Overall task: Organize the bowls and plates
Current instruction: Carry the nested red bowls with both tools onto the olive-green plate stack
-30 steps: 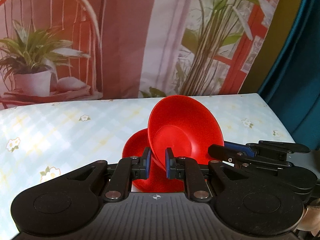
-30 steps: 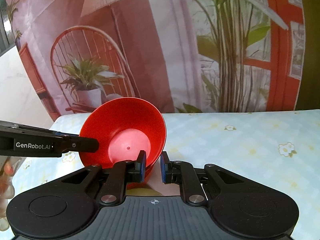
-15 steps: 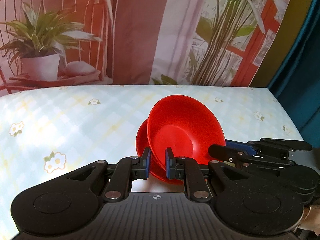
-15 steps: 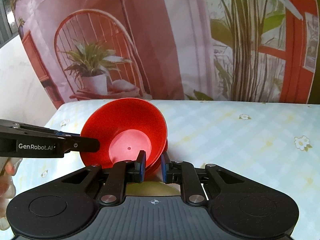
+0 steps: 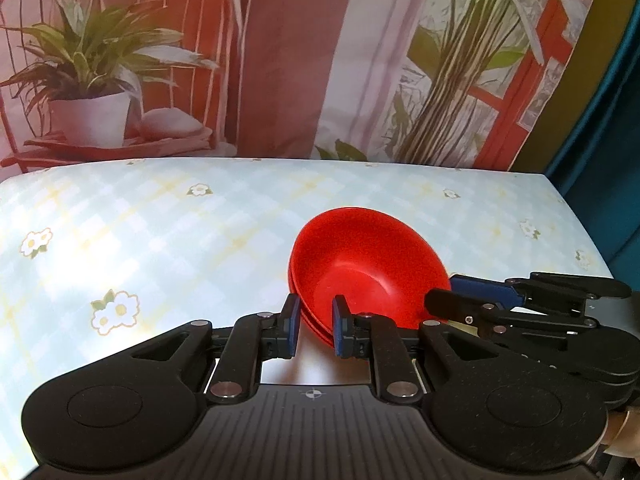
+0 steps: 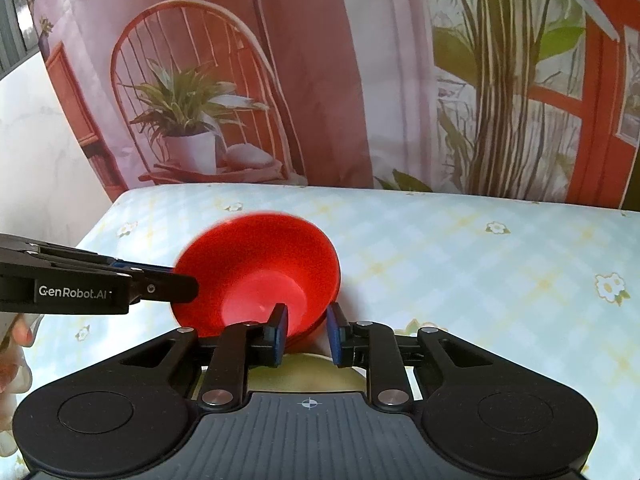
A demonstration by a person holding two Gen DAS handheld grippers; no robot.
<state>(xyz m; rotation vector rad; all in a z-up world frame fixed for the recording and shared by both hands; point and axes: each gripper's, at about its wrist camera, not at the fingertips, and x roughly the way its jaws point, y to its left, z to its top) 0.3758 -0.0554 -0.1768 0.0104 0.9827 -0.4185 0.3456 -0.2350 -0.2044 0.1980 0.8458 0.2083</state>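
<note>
A red bowl [image 5: 368,264] sits nested in a second red bowl on the flowered tablecloth [image 5: 160,232]. My left gripper [image 5: 314,326] holds the near rim of the stack between its blue pads. My right gripper [image 6: 307,330] holds the opposite rim; the stack [image 6: 260,272] looks tilted and blurred there. Each gripper shows from the side in the other's view, the right one [image 5: 520,300] and the left one [image 6: 92,284]. A pale yellow-green object [image 6: 304,372] lies under the right gripper, mostly hidden.
The table's far edge meets a printed backdrop [image 5: 280,60] with a potted plant and chair. A dark teal curtain [image 5: 616,140] hangs at the right. A white wall [image 6: 36,152] stands left of the table.
The red bowl went down from a raised, tilted pose into the lower bowl near the tablecloth. Both grippers dropped with it, and their jaws now stand a little wider.
</note>
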